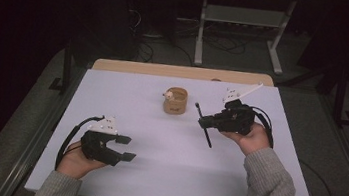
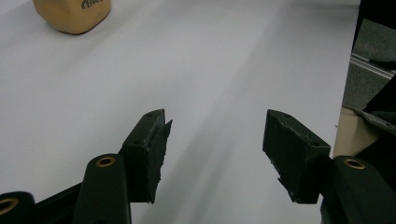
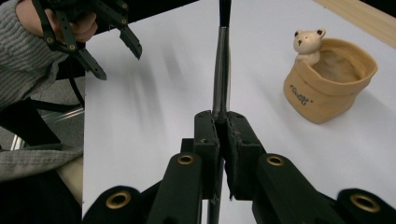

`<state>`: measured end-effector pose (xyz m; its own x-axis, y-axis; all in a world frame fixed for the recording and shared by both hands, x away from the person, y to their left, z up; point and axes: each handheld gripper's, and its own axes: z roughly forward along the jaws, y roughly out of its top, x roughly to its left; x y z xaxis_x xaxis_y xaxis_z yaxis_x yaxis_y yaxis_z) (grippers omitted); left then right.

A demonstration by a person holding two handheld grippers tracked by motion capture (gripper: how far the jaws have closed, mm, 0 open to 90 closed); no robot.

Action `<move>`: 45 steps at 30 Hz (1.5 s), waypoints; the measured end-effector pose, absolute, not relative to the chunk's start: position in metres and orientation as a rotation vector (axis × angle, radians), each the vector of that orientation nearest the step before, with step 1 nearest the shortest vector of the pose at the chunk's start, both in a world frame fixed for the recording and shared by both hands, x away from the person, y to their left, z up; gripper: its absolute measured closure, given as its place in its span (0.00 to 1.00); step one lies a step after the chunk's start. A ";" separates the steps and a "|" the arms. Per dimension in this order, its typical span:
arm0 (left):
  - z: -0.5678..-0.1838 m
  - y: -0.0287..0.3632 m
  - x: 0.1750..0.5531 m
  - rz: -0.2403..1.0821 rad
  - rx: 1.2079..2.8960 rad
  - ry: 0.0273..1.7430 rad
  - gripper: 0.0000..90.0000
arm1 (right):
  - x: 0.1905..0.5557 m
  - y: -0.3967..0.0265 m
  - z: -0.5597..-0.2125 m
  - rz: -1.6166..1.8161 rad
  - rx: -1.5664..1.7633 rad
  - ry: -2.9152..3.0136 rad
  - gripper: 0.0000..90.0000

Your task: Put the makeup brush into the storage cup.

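R gripper (image 3: 223, 122) view: bear (image 3: 307, 43) on pot (image 3: 329, 84).

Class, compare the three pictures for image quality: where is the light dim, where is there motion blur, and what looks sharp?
High view: dim, the surroundings nearly black, the white table evenly lit. Left gripper view: table streaked with blur, the open left gripper sharper. Right gripper view: streaks on the table, while the right gripper, shut on the dark pen, and the tan bear pot look fairly sharp.
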<state>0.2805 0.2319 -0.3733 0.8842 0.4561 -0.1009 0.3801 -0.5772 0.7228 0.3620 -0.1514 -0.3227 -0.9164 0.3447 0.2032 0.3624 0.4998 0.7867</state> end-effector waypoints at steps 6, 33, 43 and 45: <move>-0.380 0.230 0.282 0.121 2.262 0.602 0.42 | 0.369 -0.149 -0.318 -1.427 -0.646 -2.704 0.92; -0.381 0.241 0.282 0.133 2.231 0.633 0.40 | 0.404 -0.142 -0.291 -1.487 -0.681 -2.694 0.92; -0.381 0.242 0.282 0.133 2.234 0.631 0.40 | 0.419 -0.136 -0.286 -1.493 -0.706 -2.702 0.92; -0.381 0.243 0.282 0.132 2.234 0.633 0.40 | 0.421 -0.135 -0.285 -1.499 -0.714 -2.698 0.92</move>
